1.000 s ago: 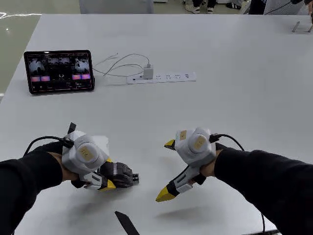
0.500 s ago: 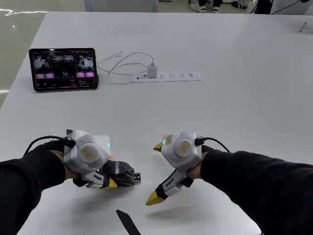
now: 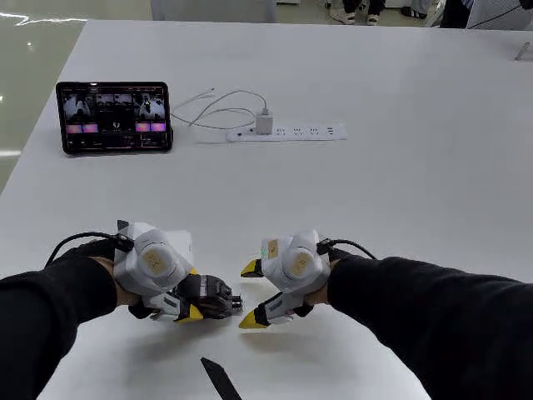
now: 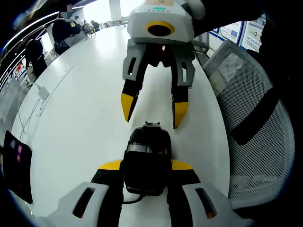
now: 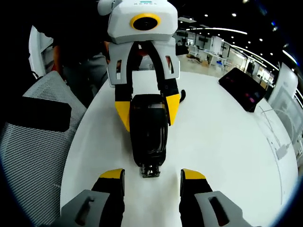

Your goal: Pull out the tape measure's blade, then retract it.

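A black tape measure (image 3: pixel 206 295) lies on the white table (image 3: pixel 375 175), clamped between the yellow-tipped jaws of my left gripper (image 3: pixel 193 302). In the left gripper view the tape measure (image 4: pixel 147 158) points its blade tip away from me. My right gripper (image 3: pixel 247 293) faces it from the right, open, with the jaws either side of the blade tip but not touching. In the right gripper view the tape measure (image 5: pixel 148 132) lies just ahead of my right gripper (image 5: pixel 151 174), its metal blade hook (image 5: pixel 150 171) between the open jaws. The left gripper (image 5: pixel 144 106) holds it from the far side.
A tablet (image 3: pixel 114 117) stands at the back left. A white power strip (image 3: pixel 287 132) with a charger and cables lies behind the work area. A mesh office chair (image 4: pixel 246 137) stands beside the table. A dark strap end (image 3: pixel 218 379) lies near the front edge.
My right gripper has moved left toward the tape measure and now stands with its open jaws around the blade tip. The left gripper keeps its hold in place.
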Motion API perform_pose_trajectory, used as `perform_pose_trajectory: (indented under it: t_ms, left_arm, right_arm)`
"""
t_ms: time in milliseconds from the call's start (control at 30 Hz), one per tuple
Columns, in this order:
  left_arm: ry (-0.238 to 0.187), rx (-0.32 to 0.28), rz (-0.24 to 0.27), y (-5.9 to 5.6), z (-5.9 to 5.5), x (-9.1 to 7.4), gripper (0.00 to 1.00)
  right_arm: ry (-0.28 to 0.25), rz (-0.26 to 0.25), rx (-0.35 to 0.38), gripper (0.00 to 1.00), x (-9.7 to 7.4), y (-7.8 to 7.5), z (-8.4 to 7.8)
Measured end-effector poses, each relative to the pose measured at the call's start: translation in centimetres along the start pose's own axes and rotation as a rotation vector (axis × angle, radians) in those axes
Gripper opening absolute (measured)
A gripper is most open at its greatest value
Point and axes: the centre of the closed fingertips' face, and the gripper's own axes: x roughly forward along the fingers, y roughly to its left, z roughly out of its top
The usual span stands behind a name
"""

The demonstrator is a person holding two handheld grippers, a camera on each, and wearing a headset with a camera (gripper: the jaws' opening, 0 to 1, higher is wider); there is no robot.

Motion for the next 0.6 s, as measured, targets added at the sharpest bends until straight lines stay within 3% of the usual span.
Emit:
perform_pose_trajectory:
  t_ms: [433, 500, 600]
  left_arm:
    - [-0.003, 0.008, 0.003, 0.0, 0.0, 0.0, 0.3]
    - [-0.008, 0.006, 0.004, 0.0, 0.1, 0.0, 0.3]
    - [-0.012, 0.0, -0.002, 0.0, 0.1, 0.0, 0.3]
  right_arm:
    - [0.042, 0.02, -0.042, 0.22, 1.2, 0.2, -0.4]
    - [0.046, 0.015, -0.045, 0.14, 1.3, 0.1, -0.5]
    - [0.052, 0.019, -0.055, 0.12, 1.4, 0.2, -0.6]
